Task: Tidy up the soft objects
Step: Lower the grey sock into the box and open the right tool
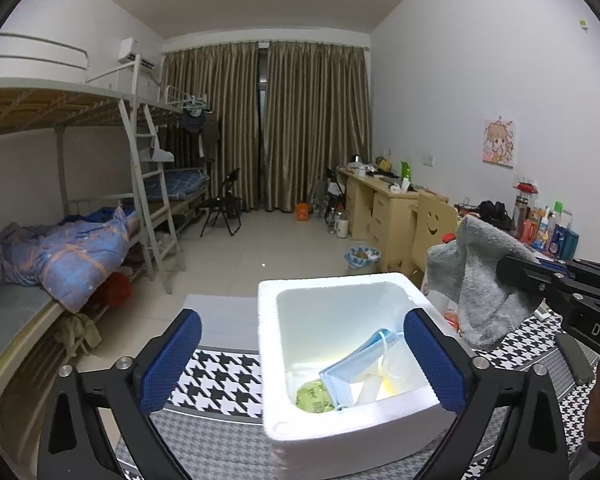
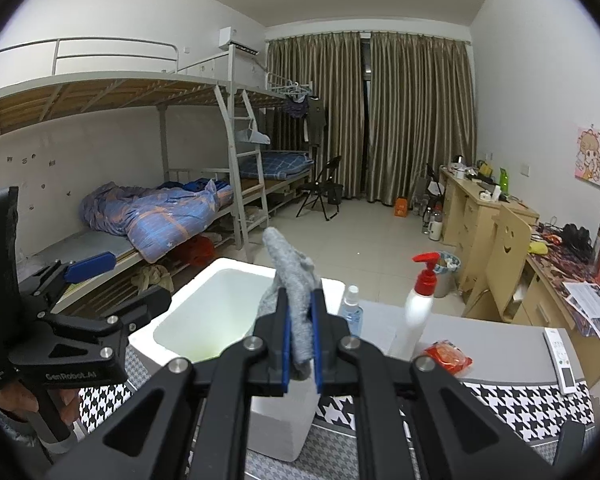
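Observation:
A white foam box (image 1: 342,416) stands on the houndstooth-covered table (image 1: 224,376). Inside it lie a blue face mask (image 1: 354,376), a green soft item (image 1: 314,396) and a clear plastic bag (image 1: 396,364). My left gripper (image 1: 300,364) is open and empty, its blue pads on either side of the box's near part. My right gripper (image 2: 300,338) is shut on a grey cloth (image 2: 294,280), held up beside the box (image 2: 204,312); in the left wrist view the cloth (image 1: 476,276) hangs just right of the box.
On the table right of the box stand a white pump bottle with a red top (image 2: 418,304), a small spray bottle (image 2: 350,310), a red packet (image 2: 448,356) and a white remote (image 2: 560,354). Bunk beds (image 2: 148,208) lie left, desks (image 2: 480,208) right.

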Motion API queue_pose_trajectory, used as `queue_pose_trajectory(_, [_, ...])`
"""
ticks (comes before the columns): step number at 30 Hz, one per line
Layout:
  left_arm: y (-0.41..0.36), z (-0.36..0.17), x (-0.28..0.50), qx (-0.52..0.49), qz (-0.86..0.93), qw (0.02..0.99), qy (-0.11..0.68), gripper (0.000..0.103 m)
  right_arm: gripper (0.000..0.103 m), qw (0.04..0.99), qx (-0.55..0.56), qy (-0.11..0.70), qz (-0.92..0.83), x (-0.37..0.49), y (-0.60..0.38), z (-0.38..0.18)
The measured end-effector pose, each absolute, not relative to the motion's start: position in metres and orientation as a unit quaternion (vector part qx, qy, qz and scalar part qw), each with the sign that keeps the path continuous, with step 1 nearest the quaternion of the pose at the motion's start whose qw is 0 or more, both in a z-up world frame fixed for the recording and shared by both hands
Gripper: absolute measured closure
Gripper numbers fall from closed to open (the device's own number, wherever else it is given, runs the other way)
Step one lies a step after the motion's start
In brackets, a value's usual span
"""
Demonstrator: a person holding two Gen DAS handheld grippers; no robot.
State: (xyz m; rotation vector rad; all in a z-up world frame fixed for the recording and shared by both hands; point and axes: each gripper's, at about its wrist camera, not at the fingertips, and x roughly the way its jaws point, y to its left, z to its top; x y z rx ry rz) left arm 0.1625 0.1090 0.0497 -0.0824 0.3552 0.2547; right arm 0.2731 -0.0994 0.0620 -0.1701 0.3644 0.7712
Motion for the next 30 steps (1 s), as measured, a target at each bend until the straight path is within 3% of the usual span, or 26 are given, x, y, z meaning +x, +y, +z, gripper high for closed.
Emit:
queue_pose_trajectory(24, [0.136, 0.041, 0.130, -0.053, 0.165, 0.970, 0.170, 0.001, 0.091, 0.881, -0.099, 0.228, 0.403, 0.293, -0.055, 0.047])
queue_pose_trajectory(27, [0.138, 0.041, 0.129, -0.056, 0.169, 0.969, 0.169, 0.001, 0.075, 0.878, -0.106, 0.232, 0.405, 0.295, -0.054, 0.045])
queue_pose_trajectory(29, [0.139, 0.041, 0.129, -0.057, 0.170, 0.969, 0.169, 0.001, 0.045, 0.881, -0.104, 0.228, 0.402, 0.294, -0.055, 0.045])
queue_pose_trajectory(30, [0.139, 0.041, 0.129, -0.056, 0.170, 0.969, 0.169, 0.001, 0.039, 0.882, -0.103, 0.223, 0.402, 0.293, -0.054, 0.046])
